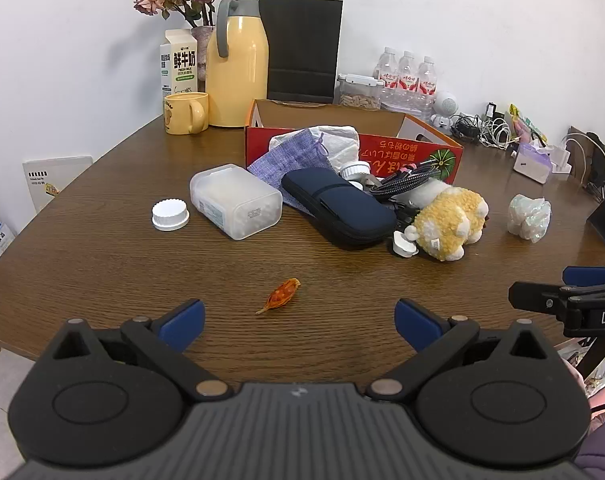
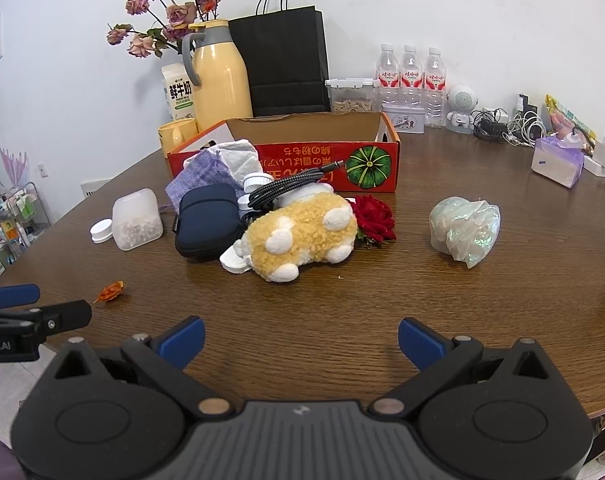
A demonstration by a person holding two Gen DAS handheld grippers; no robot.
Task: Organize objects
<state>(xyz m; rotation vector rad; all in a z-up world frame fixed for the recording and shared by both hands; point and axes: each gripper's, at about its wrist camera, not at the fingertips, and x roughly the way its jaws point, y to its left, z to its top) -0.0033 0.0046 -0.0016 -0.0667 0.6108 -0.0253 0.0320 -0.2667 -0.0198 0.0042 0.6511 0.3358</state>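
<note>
Hovering above the wooden table, the left gripper and right gripper are held fully spread, nothing gripped. A plush toy and navy case are seen piled before the red box.

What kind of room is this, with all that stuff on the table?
Probably a home or small office room. A wooden table stands against a white wall, holding everyday things: a yellow thermos, a milk carton, water bottles and a tangle of charger cables.

Wood-grain table, fluffy plush toy, frosted plastic jar, matt fabric case.
</note>
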